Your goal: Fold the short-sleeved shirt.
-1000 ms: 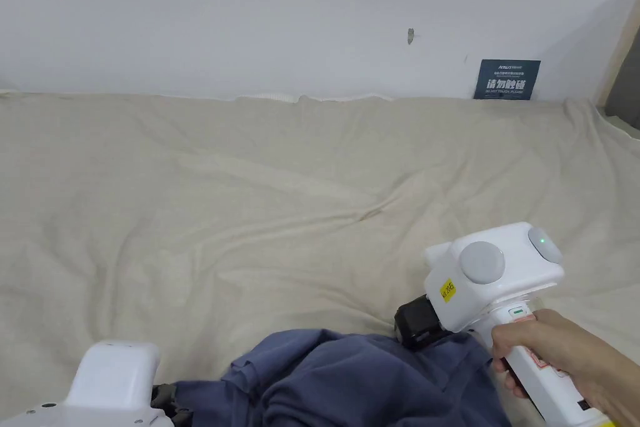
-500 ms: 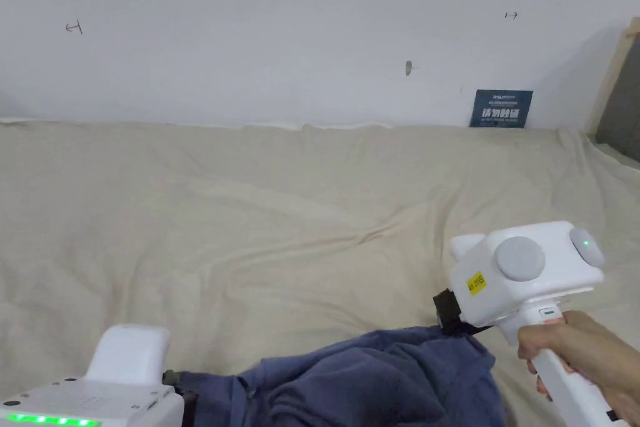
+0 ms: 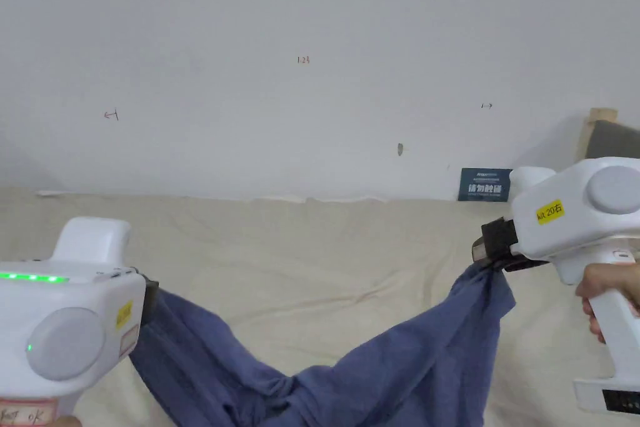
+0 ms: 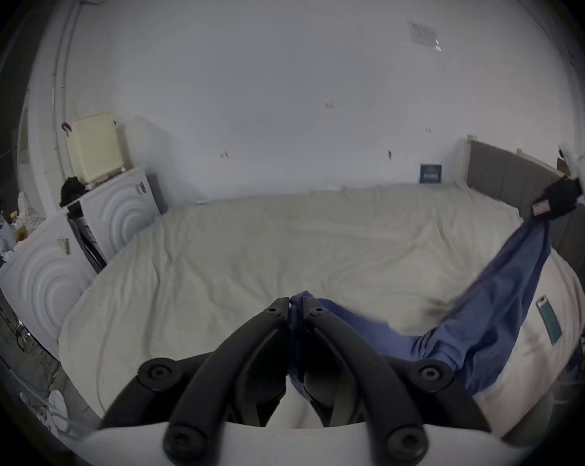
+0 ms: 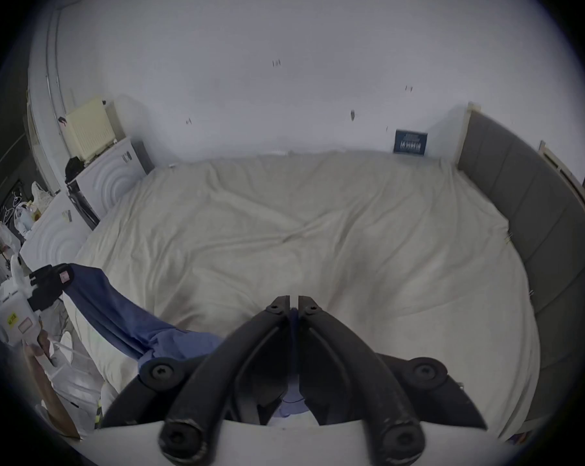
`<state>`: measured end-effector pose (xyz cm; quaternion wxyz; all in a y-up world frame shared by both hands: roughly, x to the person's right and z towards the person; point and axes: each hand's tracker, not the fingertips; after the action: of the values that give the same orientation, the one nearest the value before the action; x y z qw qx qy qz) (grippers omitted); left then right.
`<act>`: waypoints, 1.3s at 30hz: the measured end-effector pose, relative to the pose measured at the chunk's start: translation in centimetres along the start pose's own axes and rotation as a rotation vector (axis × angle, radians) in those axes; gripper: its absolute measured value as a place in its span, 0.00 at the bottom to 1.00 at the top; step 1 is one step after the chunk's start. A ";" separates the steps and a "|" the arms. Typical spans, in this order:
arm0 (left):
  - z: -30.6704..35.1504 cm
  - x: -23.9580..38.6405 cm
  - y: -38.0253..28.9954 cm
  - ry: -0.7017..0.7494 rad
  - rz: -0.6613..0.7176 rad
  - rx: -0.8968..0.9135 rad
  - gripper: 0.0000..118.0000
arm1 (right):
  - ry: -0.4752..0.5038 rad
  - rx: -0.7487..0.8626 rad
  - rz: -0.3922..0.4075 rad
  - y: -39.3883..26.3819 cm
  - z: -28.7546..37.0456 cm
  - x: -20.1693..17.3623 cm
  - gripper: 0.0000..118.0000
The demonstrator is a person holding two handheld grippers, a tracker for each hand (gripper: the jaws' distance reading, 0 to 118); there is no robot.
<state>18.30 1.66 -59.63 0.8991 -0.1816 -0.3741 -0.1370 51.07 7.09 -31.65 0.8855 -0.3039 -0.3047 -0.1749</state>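
Bedding: a cream sheet (image 3: 325, 259) covers the bed, creased across its middle, set against a white wall (image 3: 312, 40). A grey padded headboard (image 5: 526, 204) stands along the right edge. White foam panels (image 4: 48, 278) lean at the left side. A small dark sign (image 3: 484, 184) rests against the wall at the far right of the bed.

The blue shirt (image 3: 400, 366) hangs above the sheet, stretched between both tools and sagging in the middle. The left gripper (image 4: 296, 303) has its jaws clamped on one edge; the right gripper (image 5: 293, 300) has its jaws clamped on the opposite edge.
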 end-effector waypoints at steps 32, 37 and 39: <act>-11.2 -7.9 23.2 0.079 0.128 0.183 0.04 | -0.143 0.288 -0.181 23.3 1.4 7.3 0.02; -13.0 -8.8 25.4 0.097 0.145 0.222 0.04 | -0.140 0.337 -0.157 26.2 2.6 6.0 0.02; -13.5 -9.1 26.0 0.085 0.137 0.215 0.04 | -0.140 0.347 -0.153 26.9 3.0 5.7 0.02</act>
<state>30.37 20.16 -80.84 0.9356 -0.1035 -0.3348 -0.0421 67.34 28.60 -37.72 0.8854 -0.1341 -0.4133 -0.1651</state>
